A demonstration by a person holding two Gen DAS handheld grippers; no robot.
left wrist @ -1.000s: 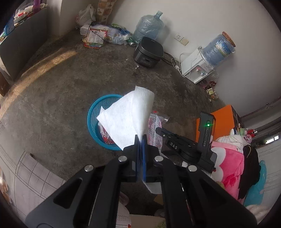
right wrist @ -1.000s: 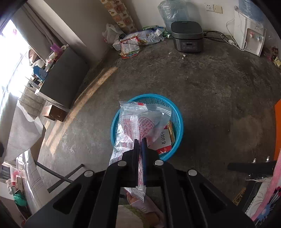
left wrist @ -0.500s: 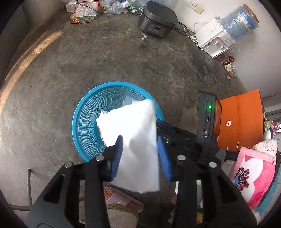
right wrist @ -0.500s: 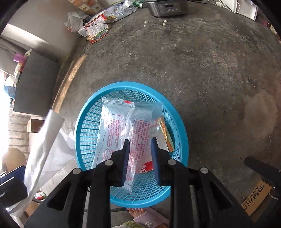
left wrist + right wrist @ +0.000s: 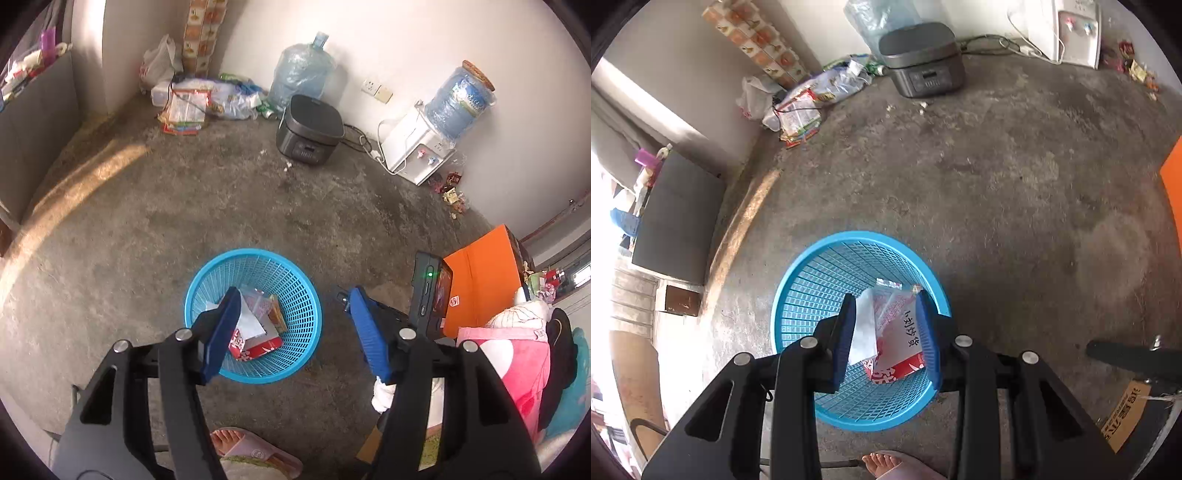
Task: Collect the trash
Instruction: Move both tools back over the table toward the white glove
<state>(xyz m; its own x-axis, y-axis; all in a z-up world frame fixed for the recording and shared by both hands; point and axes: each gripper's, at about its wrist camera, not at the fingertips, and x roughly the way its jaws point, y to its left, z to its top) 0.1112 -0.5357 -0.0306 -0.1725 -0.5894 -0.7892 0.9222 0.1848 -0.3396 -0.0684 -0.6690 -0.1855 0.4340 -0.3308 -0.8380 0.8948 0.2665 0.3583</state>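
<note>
Blue basket (image 5: 798,280) holds white tissue (image 5: 864,328), clear wrapper (image 5: 892,306), red-white packet (image 5: 905,350)

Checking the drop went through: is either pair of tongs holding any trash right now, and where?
Nothing is held. The left tongs and right tongs are both opening, empty; the white tissue and snack wrapper lie in the blue basket.

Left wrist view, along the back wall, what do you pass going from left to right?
White plastic bag → pile of packets and wrappers → empty water jug → dark rice cooker → wall socket → water dispenser with its blue bottle.
</note>
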